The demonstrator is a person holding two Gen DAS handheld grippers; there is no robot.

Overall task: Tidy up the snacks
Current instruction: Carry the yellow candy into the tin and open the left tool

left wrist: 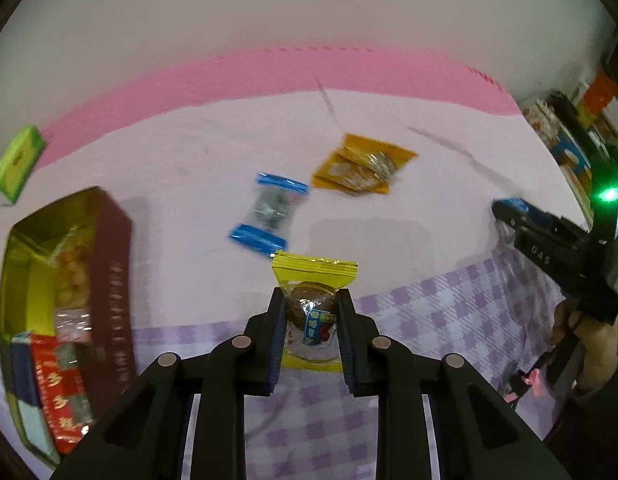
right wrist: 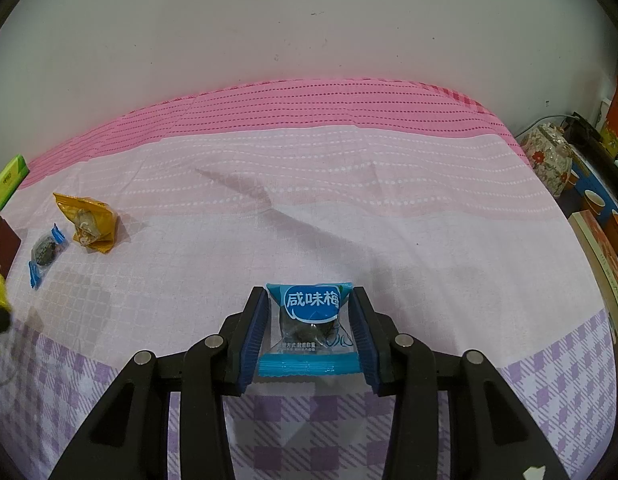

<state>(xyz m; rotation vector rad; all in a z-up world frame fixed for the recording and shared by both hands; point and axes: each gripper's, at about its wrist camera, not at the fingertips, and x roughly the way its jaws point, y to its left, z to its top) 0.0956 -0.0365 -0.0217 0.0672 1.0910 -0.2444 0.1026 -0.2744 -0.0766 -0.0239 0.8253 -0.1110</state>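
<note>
**Two wrapped snacks in hand above the cloth**

My left gripper (left wrist: 311,300) was clamped on a yellow-wrapped snack (left wrist: 313,280), its pads pressed against both sides of the packet's clear middle, where a dark brown round sweet showed. The packet's yellow crimped end stuck out past my fingertips. That view was smeared with motion blur.

My right gripper (right wrist: 311,312) held a blue-wrapped snack (right wrist: 311,320) the same way, jaws narrow and pressing on its sides, a dark lump visible through the clear window under the white lettering. In the left wrist view that gripper showed at the right edge, with a hand (left wrist: 581,344) under it and a green light glowing on its body.

Below both lay the table (right wrist: 349,200), covered by a cloth banded pink at the far side, pale in the middle and purple-checked nearest me.

A dark red box (left wrist: 113,280) with a gold lining sat at the left, open, with several packets already inside, among them a red one (left wrist: 57,396) with gold characters.

Loose on the cloth, near the box, lay a clear packet with blue ends (left wrist: 269,214) and, just beyond it, an orange packet (left wrist: 363,168); the two lay close but apart. A small green box (left wrist: 17,160) rested at the far left, by the pink band.
</note>
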